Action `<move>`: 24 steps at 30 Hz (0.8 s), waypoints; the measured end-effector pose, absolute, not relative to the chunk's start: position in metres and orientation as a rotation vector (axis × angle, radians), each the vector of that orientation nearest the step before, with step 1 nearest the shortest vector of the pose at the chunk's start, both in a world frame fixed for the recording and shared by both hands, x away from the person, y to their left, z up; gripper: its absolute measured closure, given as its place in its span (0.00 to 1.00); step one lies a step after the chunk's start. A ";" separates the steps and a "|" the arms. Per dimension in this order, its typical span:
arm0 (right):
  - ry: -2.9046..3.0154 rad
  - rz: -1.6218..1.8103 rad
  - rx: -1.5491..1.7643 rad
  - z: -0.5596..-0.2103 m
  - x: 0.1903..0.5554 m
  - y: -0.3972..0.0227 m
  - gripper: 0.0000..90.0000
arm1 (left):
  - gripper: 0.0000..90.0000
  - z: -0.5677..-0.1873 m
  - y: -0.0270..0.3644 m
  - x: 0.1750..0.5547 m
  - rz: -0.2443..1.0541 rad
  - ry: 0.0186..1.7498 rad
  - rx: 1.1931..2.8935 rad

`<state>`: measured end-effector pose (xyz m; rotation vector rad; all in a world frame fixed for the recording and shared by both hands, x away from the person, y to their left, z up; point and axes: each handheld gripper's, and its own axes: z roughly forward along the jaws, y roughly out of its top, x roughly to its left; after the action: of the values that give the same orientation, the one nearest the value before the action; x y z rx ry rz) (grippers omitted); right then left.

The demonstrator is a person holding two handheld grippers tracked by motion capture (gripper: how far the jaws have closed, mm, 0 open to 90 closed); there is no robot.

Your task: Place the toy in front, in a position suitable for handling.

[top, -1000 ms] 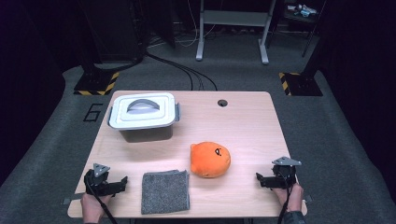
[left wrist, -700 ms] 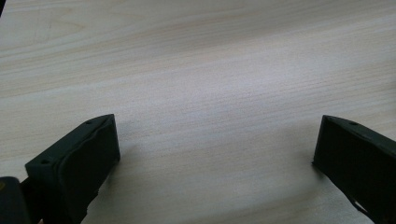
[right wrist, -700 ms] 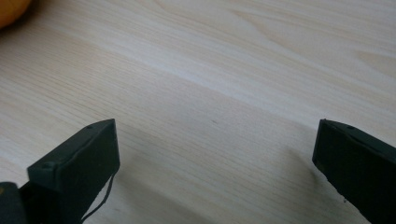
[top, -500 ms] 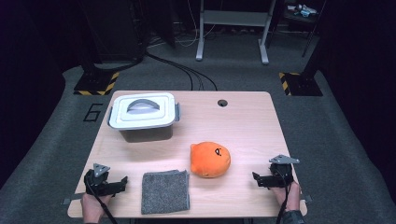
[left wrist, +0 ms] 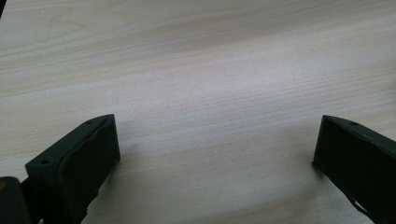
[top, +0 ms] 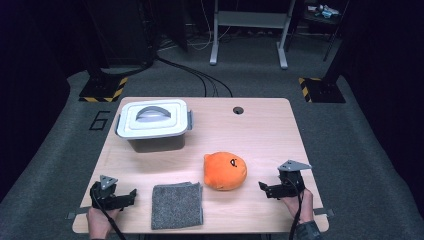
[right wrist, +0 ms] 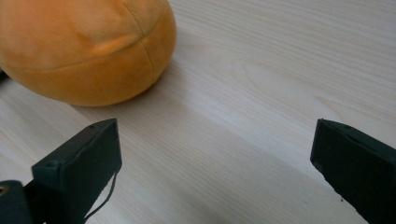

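Observation:
An orange plush toy point(top: 225, 170) lies on the wooden table point(top: 260, 135), right of centre. My right gripper point(top: 263, 189) rests near the front right edge, open, a short way right of the plush; the right gripper view has the plush point(right wrist: 88, 46) ahead and to the left of the wide-apart jaws. A grey cloth point(top: 177, 205) lies flat at the front, left of the plush. My left gripper point(top: 131, 196) sits at the front left, open over bare wood point(left wrist: 210, 93), just left of the cloth.
A white lidded storage box point(top: 154, 123) with a grey handle stands at the back left of the table. A round cable hole point(top: 238, 110) is near the back edge. Cables and stand legs lie on the floor beyond.
My right gripper has slid left along the front of the table, closer to the plush. The left gripper has stayed where it was.

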<state>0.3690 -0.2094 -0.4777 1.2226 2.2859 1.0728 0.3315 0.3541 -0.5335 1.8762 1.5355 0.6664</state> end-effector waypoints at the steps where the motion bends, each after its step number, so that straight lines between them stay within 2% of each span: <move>1: 2.290 1.078 1.212 -0.477 0.370 -0.207 0.02 | 0.00 -0.533 0.354 0.332 0.670 1.533 1.879; 24: 2.419 1.168 1.024 -0.456 0.390 -0.152 0.05 | 0.00 -0.533 0.354 0.331 0.667 1.533 1.880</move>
<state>0.3903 -0.1519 -0.4558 1.0242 2.4190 1.1680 0.3311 0.3538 -0.5334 1.8799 1.5334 0.6667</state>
